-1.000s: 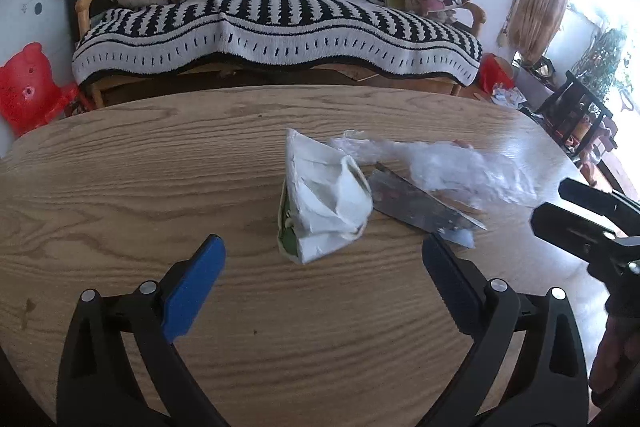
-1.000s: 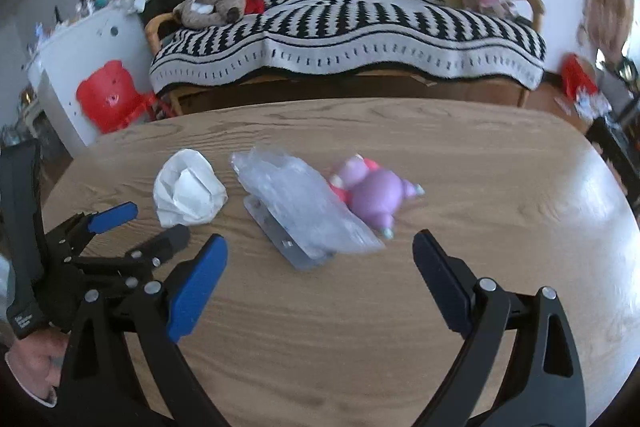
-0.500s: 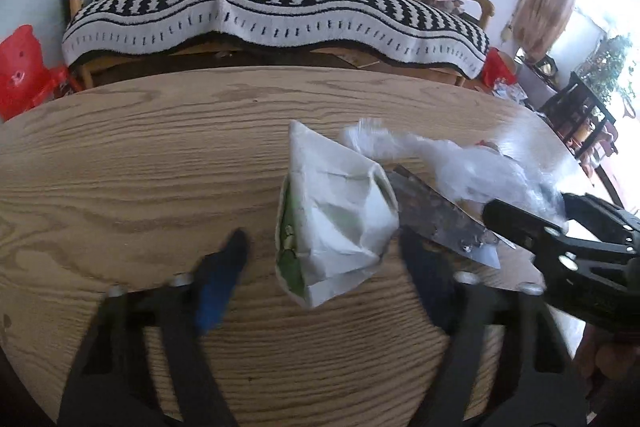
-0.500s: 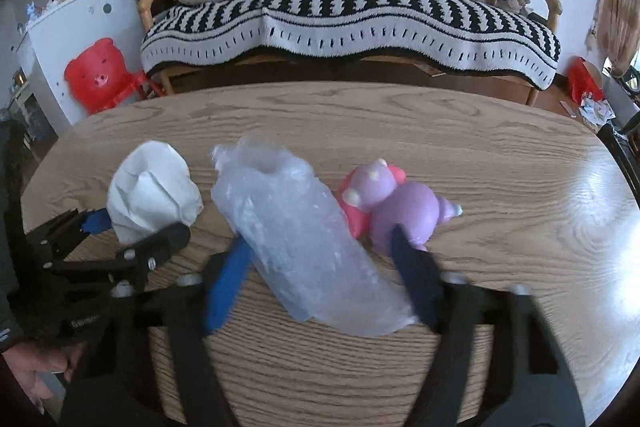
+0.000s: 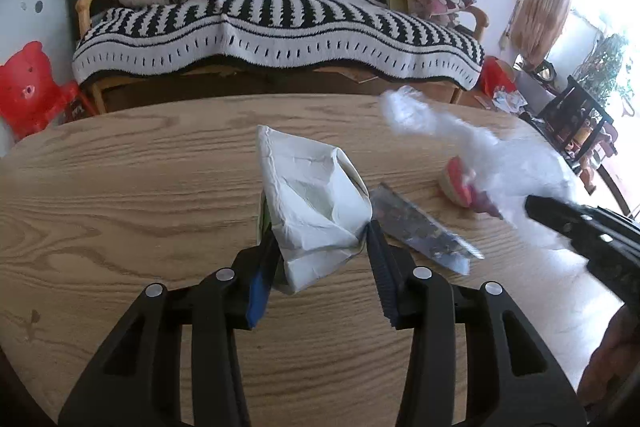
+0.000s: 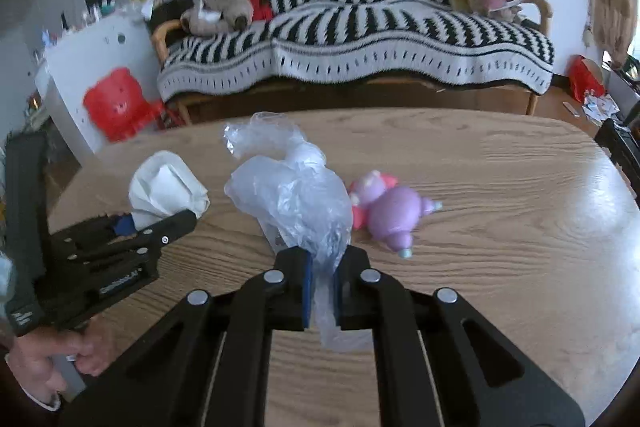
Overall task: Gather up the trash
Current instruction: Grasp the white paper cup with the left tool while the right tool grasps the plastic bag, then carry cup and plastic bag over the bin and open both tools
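A crumpled white paper bag (image 5: 312, 207) lies on the wooden table (image 5: 120, 187); my left gripper (image 5: 320, 251) is shut on its near end. It also shows in the right wrist view (image 6: 164, 187), with the left gripper (image 6: 132, 227) on it. My right gripper (image 6: 320, 279) is shut on a clear plastic bag (image 6: 292, 195) and holds it up off the table. The plastic bag shows in the left wrist view (image 5: 480, 147), blurred. A shiny foil wrapper (image 5: 420, 227) lies flat to the right of the paper bag.
A pink and purple toy (image 6: 388, 211) lies on the table right of the plastic bag. A striped sofa (image 5: 280, 27) stands behind the table, a red bear-shaped chair (image 5: 24, 87) at the left. The table's right edge is near dark furniture (image 5: 576, 119).
Both grippers moved forward and closed: the left on the white paper bag, the right on the clear plastic bag. The plastic bag has risen off the foil wrapper.
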The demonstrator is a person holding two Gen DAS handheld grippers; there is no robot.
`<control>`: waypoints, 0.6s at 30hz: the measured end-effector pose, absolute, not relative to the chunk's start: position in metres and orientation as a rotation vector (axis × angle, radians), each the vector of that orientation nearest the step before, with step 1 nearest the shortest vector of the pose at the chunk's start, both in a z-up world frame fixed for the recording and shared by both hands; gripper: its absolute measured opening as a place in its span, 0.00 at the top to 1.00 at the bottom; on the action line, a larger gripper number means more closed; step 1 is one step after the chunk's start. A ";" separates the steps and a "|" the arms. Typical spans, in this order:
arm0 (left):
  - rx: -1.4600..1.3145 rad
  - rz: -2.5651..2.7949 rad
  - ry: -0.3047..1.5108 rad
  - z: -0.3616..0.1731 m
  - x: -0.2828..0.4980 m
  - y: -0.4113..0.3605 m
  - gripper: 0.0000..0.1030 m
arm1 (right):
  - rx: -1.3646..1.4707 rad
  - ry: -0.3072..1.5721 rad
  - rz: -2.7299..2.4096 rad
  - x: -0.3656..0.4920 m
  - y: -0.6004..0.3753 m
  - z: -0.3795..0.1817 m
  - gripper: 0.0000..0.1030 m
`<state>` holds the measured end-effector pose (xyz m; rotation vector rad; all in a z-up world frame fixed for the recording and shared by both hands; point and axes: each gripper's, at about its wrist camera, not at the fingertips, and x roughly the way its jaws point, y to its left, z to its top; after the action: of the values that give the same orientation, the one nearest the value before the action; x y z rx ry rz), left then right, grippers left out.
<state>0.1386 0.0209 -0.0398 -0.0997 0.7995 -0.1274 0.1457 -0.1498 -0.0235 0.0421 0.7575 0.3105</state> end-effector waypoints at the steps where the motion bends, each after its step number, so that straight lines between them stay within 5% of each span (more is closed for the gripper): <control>1: -0.092 -0.134 0.797 -0.036 0.135 0.016 0.58 | 0.054 0.753 0.305 0.141 -0.156 -0.019 0.92; 18: 0.053 -0.538 0.764 -0.009 0.049 -0.183 0.58 | 0.221 0.758 -0.024 0.008 -0.372 0.003 0.92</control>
<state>0.0490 -0.1825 -0.0085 0.0527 0.7645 -0.5378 0.0079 -0.3721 0.0033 0.2213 0.7578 -0.0237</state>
